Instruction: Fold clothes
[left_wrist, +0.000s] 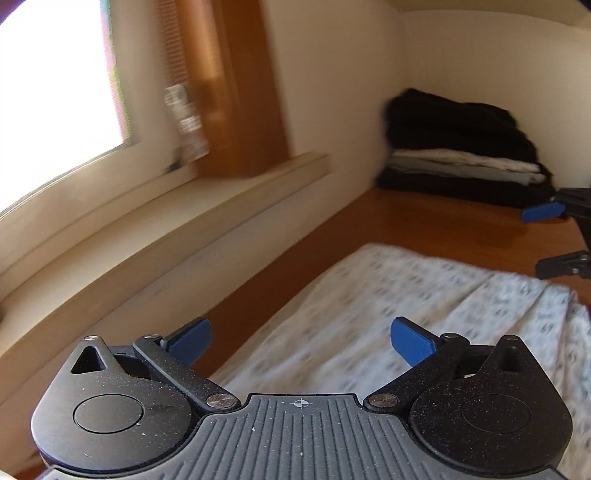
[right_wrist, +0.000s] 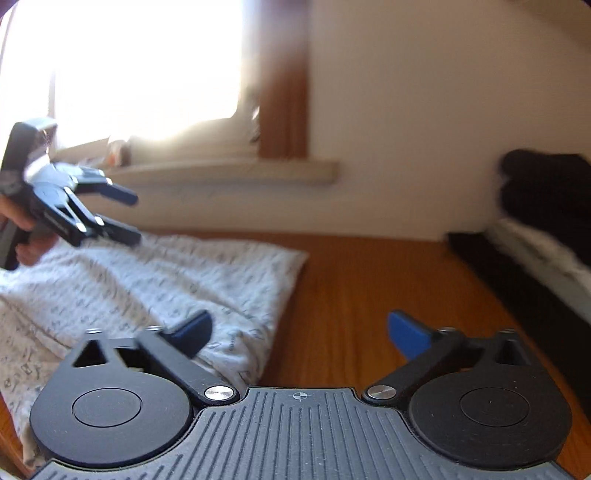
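Left tool (left_wrist: 301, 341) above patterned garment (left_wrist: 369, 306).

Bright window (right_wrist: 140, 66) with pale sill (left_wrist: 207, 192), brown curtain (left_wrist: 236, 88), cream walls (right_wrist: 424, 110), wooden tabletop (right_wrist: 369, 295)

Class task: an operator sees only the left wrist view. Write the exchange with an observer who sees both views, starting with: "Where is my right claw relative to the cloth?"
Observer: The right claw is open, its left finger over the near corner of the white patterned cloth, its right finger over bare orange-brown wooden table.
Operator: Does the cloth's far right corner lie flat?
Observer: Yes, flat on the wood.
Operator: Is my left claw gripping anything?
Observer: No, the left claw is open above the cloth.
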